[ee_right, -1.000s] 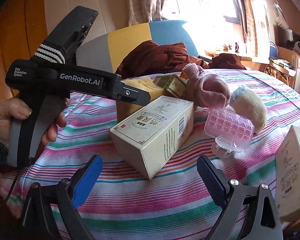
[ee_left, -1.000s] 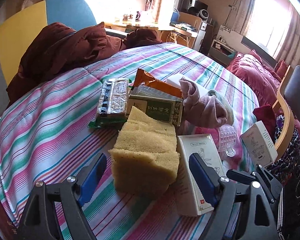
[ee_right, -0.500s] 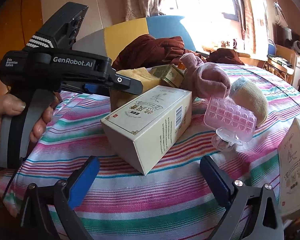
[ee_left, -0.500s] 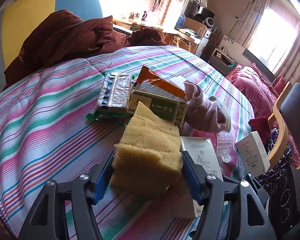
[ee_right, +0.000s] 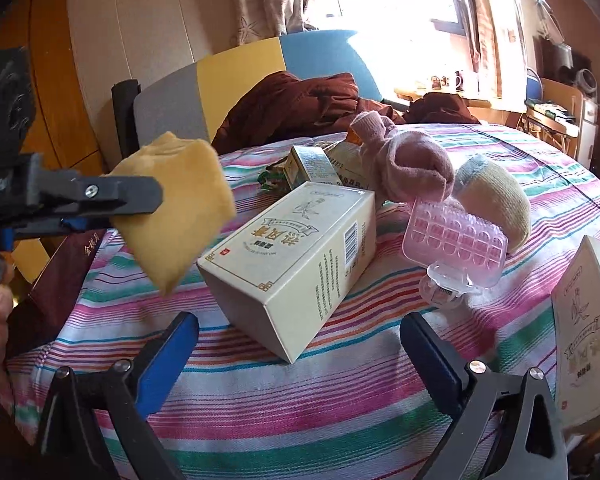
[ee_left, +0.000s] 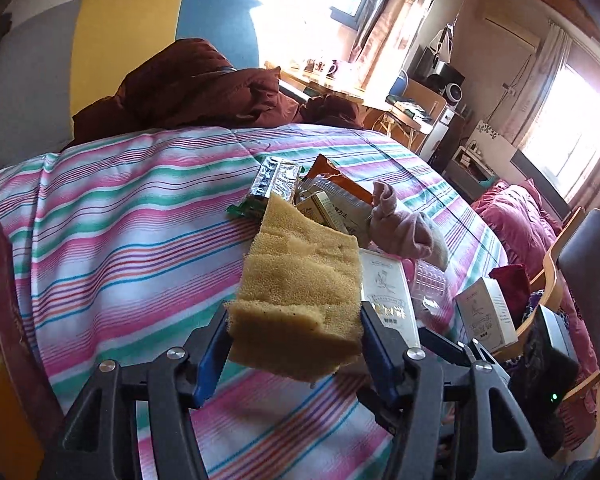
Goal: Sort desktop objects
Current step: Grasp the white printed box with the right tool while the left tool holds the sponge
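My left gripper is shut on a yellow sponge, which hangs above the striped tablecloth; in the right wrist view the sponge is lifted at the left, clear of the pile. My right gripper is open, low over the cloth, in front of a cream carton. Behind the carton lie a pink sock, a beige sock and a pink clear plastic case. Snack packets and a green box sit farther back.
A second cream carton stands at the table's right edge. A dark red booklet lies at the left edge. A maroon jacket is draped over the chair behind the table. A wooden chair stands to the right.
The left gripper closed on the sponge and lifted it off the table, up and leftward from the pile. The right gripper stayed open and eased closer to the cream carton.
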Demonstrator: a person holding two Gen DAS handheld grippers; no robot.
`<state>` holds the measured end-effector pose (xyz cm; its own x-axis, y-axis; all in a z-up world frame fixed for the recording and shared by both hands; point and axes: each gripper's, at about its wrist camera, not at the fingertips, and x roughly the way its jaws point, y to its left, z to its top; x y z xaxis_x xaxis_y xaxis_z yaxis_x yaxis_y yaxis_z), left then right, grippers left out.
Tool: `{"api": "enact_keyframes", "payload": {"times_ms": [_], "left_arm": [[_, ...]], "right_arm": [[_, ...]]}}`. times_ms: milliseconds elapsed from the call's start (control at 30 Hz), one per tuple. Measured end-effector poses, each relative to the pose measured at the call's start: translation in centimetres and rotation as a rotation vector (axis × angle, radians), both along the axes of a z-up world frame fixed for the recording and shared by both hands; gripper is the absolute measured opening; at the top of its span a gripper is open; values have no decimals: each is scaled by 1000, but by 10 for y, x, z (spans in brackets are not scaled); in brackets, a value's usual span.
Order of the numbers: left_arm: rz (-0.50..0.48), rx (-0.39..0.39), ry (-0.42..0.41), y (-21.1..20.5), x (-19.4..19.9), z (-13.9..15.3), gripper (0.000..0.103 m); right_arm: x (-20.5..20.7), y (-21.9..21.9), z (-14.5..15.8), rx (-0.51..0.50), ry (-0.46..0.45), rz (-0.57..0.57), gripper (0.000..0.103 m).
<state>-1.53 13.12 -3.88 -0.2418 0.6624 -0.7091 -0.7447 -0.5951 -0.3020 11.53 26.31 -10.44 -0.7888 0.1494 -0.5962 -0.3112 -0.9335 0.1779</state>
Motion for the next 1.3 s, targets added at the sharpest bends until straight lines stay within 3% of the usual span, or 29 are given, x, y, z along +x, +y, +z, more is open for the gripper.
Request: {"api": "enact_keyframes", "payload": {"times_ms": [333,467,767,1033,1100,1200,1300], "left_arm": [[67,-61,-3,-37,25,-16,62],[63,-63,39,-39,33,-20,62],[2,-56,62,-39,35,-31,70],[1,-18,3,-40,22,-45,70],[2,-24,-8,-38,21,-49,70],[-1,-28,-11,-37,22,-55,70],[2,-25,-11,-37,23,-56,70]], "right_arm": [[-21,-5,13,61,-11,-86,102],[-35,-5,17,63,-33,-110,102],[-45,12,20,-150,-98,-146,103],[-75,26,17,-140,-191,-209,102],[-74,25,17,-129,-194,-200,99],[-67,17,25,-62,-183,-175,76],[-61,11,31,-35,-201,-124,64]]}}
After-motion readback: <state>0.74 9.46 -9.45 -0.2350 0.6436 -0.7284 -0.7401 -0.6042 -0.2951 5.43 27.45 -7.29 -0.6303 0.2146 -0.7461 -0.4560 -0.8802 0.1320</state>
